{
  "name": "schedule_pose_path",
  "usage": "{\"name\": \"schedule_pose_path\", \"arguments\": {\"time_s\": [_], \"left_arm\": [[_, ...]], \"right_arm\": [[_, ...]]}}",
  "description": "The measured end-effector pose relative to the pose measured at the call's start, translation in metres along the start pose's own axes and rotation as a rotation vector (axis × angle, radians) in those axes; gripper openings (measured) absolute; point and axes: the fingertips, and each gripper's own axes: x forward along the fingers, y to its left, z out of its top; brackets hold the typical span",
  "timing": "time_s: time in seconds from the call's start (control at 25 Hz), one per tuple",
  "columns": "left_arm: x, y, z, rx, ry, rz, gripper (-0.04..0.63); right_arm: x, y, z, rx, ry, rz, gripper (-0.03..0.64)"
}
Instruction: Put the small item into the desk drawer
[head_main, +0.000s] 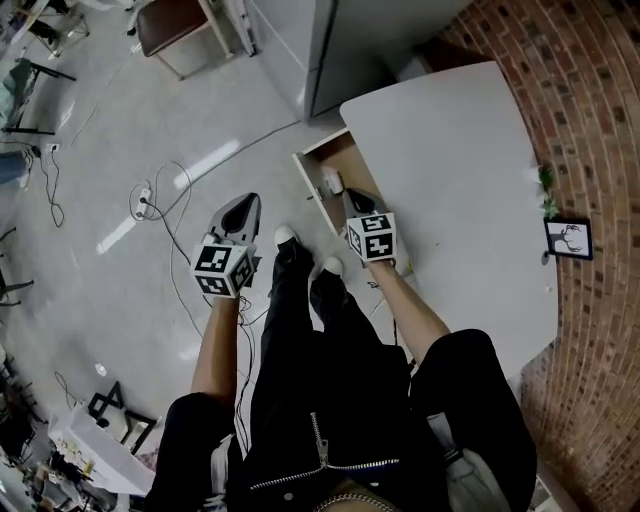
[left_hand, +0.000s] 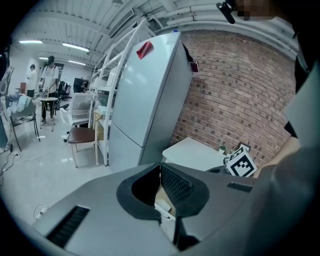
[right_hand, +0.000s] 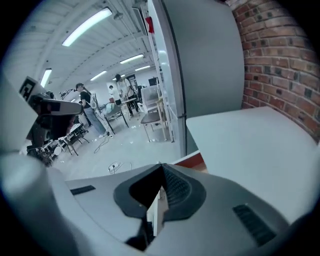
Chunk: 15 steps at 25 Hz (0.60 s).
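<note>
We are holding the right gripper (head_main: 353, 200) with its jaws pressed together and nothing between them, above the open drawer (head_main: 345, 158) of the white desk (head_main: 450, 170). The small white item (head_main: 332, 180) is lying inside this drawer. Our left gripper (head_main: 247, 203), closed and empty too, is hanging over the floor.

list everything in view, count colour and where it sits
desk: one, white, against the brick wall
drawer: one, white with a wood inside, pulled open at the desk's left side
small item: one, white, lying in the drawer
picture frame: one, black, at the desk's wall edge
plant: one, green, near the frame
tall cabinet: one, pale grey, beyond the desk
chair: one, brown seat, far across the floor
power strip: one, white, on the floor among cables
left hand-held gripper: grey, jaws together, over the floor
right hand-held gripper: grey, jaws together, above the drawer
legs: two, black trousers, white shoes
</note>
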Motion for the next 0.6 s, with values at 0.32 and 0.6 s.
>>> {"name": "schedule_pose_path", "arguments": {"time_s": [0.32,0.6], "left_arm": [[-0.006,-0.045,0.065,0.089,-0.101,-0.05,0.021],[-0.021,-0.074,0.115,0.159,-0.204,-0.055,0.021]], "right_arm": [[-0.087,0.002,0.1,-0.07,-0.262,-0.02,0.005],[-0.16,-0.002,0.163,-0.106,-0.435,-0.041,0.005]]}}
